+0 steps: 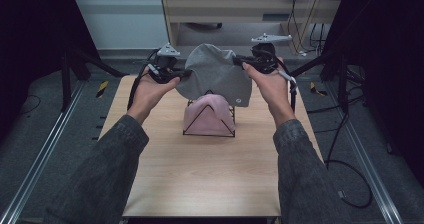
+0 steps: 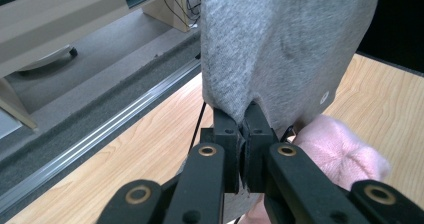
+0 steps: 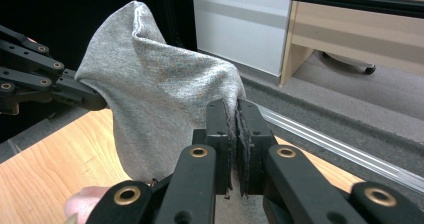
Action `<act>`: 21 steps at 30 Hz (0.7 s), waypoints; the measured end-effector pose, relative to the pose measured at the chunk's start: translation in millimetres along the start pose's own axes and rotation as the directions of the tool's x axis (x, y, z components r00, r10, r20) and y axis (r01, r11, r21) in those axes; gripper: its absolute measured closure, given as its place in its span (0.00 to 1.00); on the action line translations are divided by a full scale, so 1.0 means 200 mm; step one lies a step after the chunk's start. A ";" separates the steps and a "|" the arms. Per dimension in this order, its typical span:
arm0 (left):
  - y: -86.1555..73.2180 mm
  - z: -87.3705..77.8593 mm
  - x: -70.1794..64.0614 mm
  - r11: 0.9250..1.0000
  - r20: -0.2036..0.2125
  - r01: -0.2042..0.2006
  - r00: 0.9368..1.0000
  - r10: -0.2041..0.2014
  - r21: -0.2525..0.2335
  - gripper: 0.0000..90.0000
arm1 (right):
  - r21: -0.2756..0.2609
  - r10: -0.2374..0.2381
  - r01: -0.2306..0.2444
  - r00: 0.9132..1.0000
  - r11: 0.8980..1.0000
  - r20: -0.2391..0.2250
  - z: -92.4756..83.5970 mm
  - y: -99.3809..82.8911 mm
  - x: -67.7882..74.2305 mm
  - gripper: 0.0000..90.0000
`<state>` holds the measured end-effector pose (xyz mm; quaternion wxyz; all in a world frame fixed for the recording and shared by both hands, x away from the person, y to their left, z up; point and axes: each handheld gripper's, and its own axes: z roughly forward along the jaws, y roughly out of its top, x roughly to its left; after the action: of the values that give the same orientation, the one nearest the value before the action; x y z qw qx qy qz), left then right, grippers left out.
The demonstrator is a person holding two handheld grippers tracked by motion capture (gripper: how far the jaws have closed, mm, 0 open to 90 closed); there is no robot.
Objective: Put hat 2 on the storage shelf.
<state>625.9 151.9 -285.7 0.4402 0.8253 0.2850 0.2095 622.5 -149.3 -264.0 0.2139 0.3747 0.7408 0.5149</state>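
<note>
Claws (image 1: pixel 186 74) gripping grey cloth (image 1: pixel 216 74) above pink-draped rack (image 1: pixel 209 115)

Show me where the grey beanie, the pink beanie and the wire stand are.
grey beanie (image 1: pixel 215 74), high view, on the middle of its stretched fabric.
pink beanie (image 1: pixel 207 115), high view, on its front face inside the wire triangle.
wire stand (image 1: pixel 194 118), high view, on the left slanted wire of its front triangle.

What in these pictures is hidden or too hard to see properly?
- High view: the top of the wire stand and of the pink cloth on it is covered by the hanging grey cloth.
- High view: the small round mark on the grey cloth is too small to read.
- Left gripper view: the pink cloth is partly behind the left hand-held gripper.
</note>
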 end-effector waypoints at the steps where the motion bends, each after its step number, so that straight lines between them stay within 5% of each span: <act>1: 0.00 0.00 0.00 1.000 0.003 0.001 1.000 -0.001 -0.001 0.97 | 0.001 0.004 -0.004 1.000 1.000 -0.001 0.00 0.00 0.00 0.95; 8: -0.01 0.00 -0.03 1.000 0.003 -0.019 1.000 0.019 0.011 0.97 | 0.013 0.002 -0.002 1.000 1.000 0.000 0.00 -0.03 0.00 0.95; 21: -0.07 0.01 0.00 1.000 -0.007 0.008 1.000 -0.008 0.023 0.97 | 0.020 -0.010 0.010 1.000 1.000 -0.005 0.00 -0.04 0.01 0.95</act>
<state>623.4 157.7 -298.0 0.4304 0.8286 0.2922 0.2071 619.2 -148.5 -271.1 0.2110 0.3720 0.7481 0.5074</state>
